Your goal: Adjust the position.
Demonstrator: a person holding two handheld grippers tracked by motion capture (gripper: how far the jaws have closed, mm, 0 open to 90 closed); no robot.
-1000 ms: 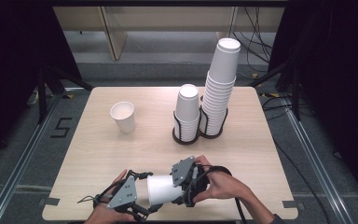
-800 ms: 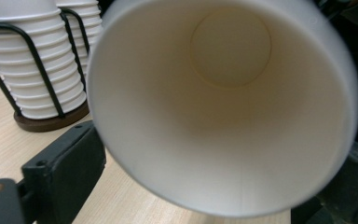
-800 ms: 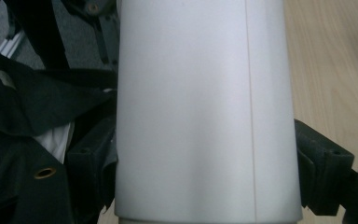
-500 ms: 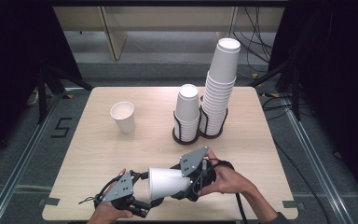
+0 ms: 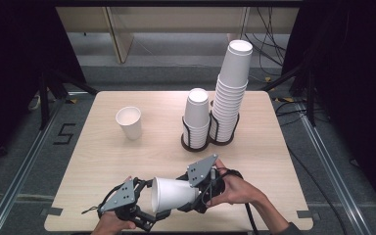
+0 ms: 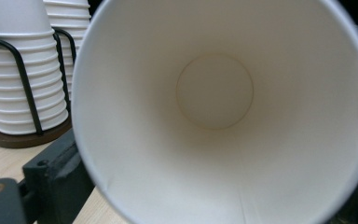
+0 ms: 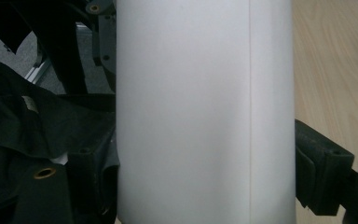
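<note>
A white paper cup [image 5: 174,193] lies on its side in the air near the table's front edge, its mouth toward the left. My right gripper [image 5: 196,193] is shut on the cup's body [image 7: 205,116], with a black finger [image 7: 321,172] against each side. My left gripper [image 5: 149,205] sits at the cup's mouth, and its view looks straight into the empty cup [image 6: 214,93]. Its jaws have just been opening. The cup's rim lies between them, and one finger [image 6: 56,172] stands just outside the rim.
One white cup [image 5: 129,122] stands upright at the table's left middle. A black wire holder [image 5: 196,143] behind the grippers carries a short cup stack [image 5: 197,115] and a tall stack [image 5: 230,93]. The wooden table [image 5: 103,161] ends just below my hands.
The right gripper has tipped a little with the cup, so its grey plate sits slightly higher and further right. The left gripper stays at the cup's mouth.
</note>
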